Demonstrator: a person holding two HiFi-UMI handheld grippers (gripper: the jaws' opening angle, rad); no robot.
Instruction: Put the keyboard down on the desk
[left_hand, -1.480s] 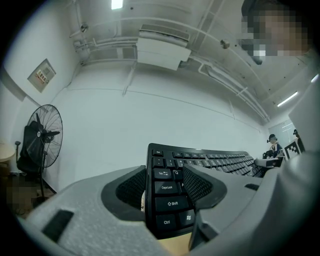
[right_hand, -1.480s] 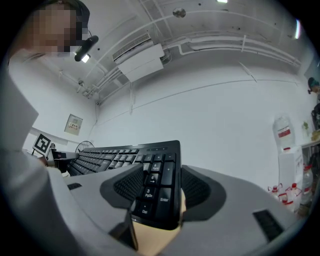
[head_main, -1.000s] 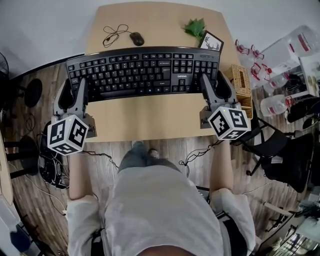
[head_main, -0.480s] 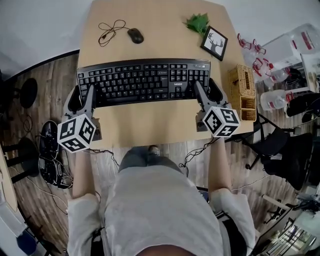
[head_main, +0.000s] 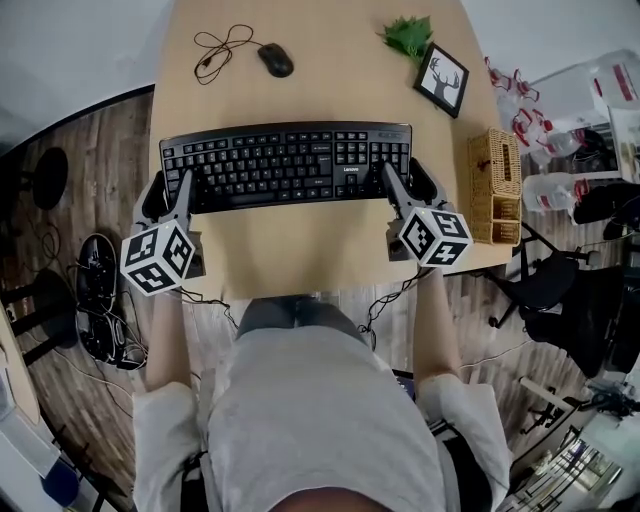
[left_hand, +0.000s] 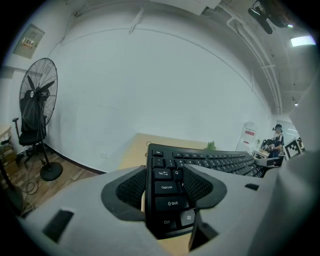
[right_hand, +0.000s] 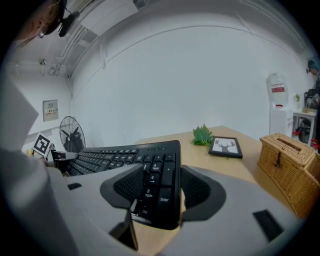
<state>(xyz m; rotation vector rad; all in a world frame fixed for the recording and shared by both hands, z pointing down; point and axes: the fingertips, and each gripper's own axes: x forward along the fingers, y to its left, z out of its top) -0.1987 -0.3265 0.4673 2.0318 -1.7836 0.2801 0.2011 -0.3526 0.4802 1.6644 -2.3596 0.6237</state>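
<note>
A black full-size keyboard (head_main: 285, 165) lies level across the middle of the light wood desk (head_main: 300, 250). My left gripper (head_main: 168, 192) is shut on its left end, jaws either side of the Shift and Ctrl keys (left_hand: 172, 202). My right gripper (head_main: 408, 186) is shut on its right end by the number pad (right_hand: 156, 187). In the gripper views the keyboard sits very low over the desktop; I cannot tell if it touches.
At the desk's far side lie a black mouse (head_main: 275, 60) with its coiled cable (head_main: 212, 52), a small green plant (head_main: 410, 35) and a framed deer picture (head_main: 443, 80). A wicker basket (head_main: 497, 185) stands at the right edge. A floor fan (left_hand: 37, 107) stands left.
Both grippers have carried the keyboard downward toward the desktop; it looks smaller and sits nearer the front half of the desk. Both grips are unchanged.
</note>
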